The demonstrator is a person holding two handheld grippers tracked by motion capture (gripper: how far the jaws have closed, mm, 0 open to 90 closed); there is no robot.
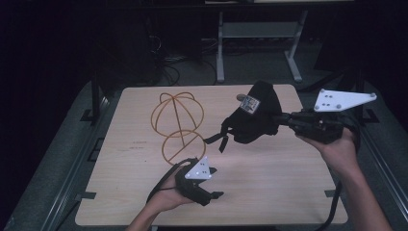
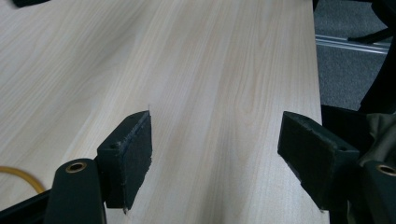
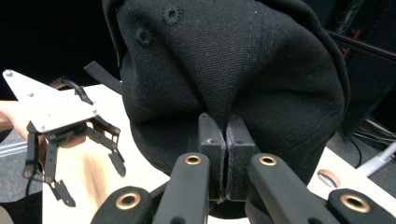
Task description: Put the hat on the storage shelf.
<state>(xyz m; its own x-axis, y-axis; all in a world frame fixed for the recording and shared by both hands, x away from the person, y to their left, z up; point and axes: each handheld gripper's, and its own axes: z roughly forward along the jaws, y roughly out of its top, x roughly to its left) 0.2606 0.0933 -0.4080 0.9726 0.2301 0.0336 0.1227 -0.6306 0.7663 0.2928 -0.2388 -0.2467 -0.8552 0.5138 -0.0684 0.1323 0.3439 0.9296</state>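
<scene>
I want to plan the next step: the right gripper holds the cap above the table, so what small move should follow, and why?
Probably carry the cap leftward toward the wire stand. The right gripper is shut on the cap's fabric and holds it clear of the table, while the left gripper waits open near the stand.

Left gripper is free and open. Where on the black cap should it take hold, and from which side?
Grip the cap's lower rim near the dangling strap, coming up from the left gripper's side of the table. The right gripper already pinches a fold of the crown with the cap lifted above the table, so the rim edge facing the wire hat stand hangs free and thin enough for the open fingers.
</scene>
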